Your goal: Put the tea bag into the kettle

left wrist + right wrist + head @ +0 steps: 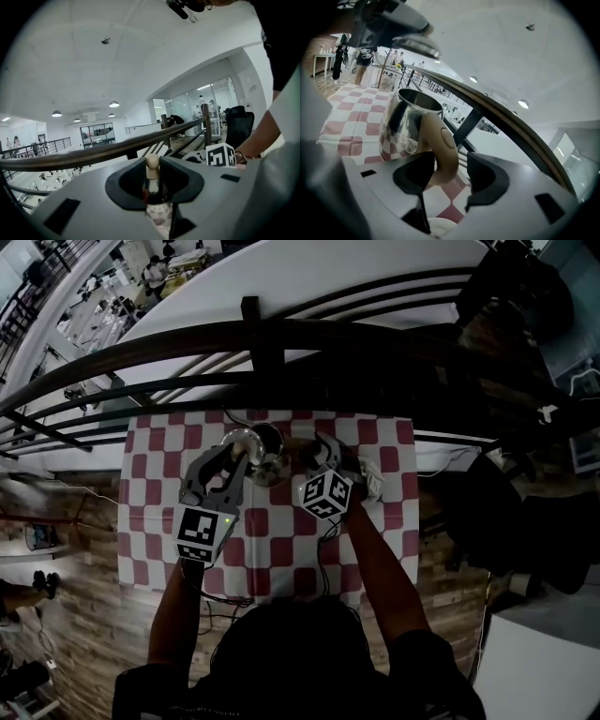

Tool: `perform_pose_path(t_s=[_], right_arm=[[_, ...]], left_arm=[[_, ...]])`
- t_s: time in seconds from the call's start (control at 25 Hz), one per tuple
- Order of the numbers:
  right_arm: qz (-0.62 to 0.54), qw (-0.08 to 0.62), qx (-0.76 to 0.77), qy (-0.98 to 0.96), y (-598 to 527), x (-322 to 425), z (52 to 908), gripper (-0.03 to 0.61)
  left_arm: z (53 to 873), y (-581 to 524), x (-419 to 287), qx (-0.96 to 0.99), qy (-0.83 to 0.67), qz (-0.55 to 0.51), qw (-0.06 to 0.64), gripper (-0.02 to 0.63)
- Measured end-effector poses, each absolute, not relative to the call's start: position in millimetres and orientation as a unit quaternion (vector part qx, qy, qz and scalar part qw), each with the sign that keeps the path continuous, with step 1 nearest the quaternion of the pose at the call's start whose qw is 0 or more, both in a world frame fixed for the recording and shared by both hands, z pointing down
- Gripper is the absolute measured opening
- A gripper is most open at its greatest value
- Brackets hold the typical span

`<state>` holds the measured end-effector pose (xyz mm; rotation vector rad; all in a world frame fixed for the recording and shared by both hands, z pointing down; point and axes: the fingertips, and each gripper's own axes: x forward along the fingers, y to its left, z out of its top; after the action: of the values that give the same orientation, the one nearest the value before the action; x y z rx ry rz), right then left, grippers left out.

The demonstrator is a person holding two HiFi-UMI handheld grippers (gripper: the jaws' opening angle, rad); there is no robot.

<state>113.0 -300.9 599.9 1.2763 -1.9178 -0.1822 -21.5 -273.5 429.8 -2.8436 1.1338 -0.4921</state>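
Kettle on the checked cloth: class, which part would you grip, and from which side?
The tan handle, approached from the side away from the shiny body, where the right gripper is. It arches clear of the wall and is slim enough for two jaws; the body looks wide and slippery.

Checked cloth, dark railing, bright hall beyond

A red-and-white checked tablecloth (272, 554) lies under both pairs of jaws. A dark handrail (113, 149) crosses just past the left jaws' tips, with round ceiling lamps (56, 113) high above them and a black office chair (238, 126) off to their right. Small figures (363, 56), probably people, stand far beyond the right jaws, to their left.
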Motion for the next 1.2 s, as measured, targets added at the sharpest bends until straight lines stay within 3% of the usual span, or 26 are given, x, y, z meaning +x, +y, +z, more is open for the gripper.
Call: perform_pose_path(t_s=[0.2, 0.48, 0.76, 1.2], right_arm=[[-0.080, 0.352, 0.500, -0.787, -282, 123, 575, 0.220], [0.055, 0.239, 0.600, -0.761, -237, 204, 569, 0.219], [0.130, 0.233, 0.642, -0.719, -183, 259, 603, 0.219], [0.187, 0.236, 0.631, -0.715, -156, 245, 645, 0.219]], left_arm=[[458, -246, -48, -0.907, 0.382, -0.174, -0.019, 0.095], [480, -218, -60, -0.903, 0.389, -0.179, -0.043, 0.095], [499, -198, -55, -0.903, 0.385, -0.182, -0.060, 0.095], [516, -181, -51, -0.900, 0.384, -0.191, -0.072, 0.095]])
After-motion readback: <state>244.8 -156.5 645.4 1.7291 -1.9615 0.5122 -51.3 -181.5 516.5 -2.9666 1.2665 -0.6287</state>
